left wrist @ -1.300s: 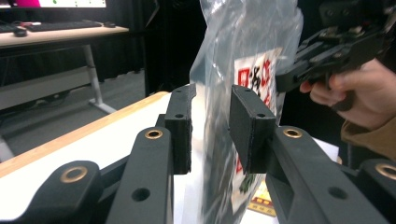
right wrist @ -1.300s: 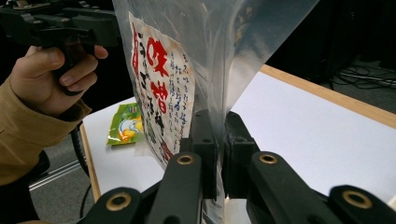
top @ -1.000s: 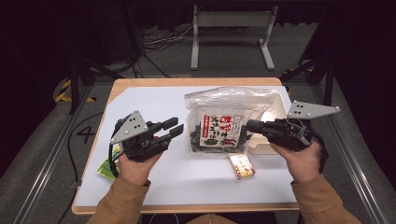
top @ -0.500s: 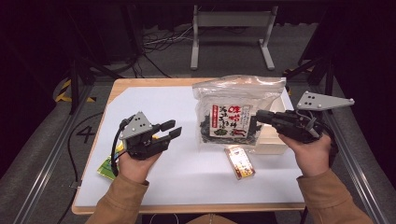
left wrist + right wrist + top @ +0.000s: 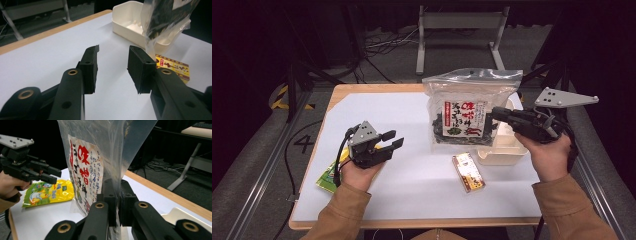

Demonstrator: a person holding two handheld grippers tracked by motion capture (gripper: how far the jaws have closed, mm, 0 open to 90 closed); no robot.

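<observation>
We lift clear plastic seaweed bag with red-lettered label [image 5: 468, 112] off white tabletop [image 5: 412, 120], now upright before cream plastic tray [image 5: 504, 150], right gripper [image 5: 497, 114] clamped on its edge; left gripper [image 5: 393, 140], jaws just widening, empty, sinks tableward

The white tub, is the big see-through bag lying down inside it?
No, the right gripper holds the clear bag upright in the air beside the white tub, which has nothing big in it.
</observation>
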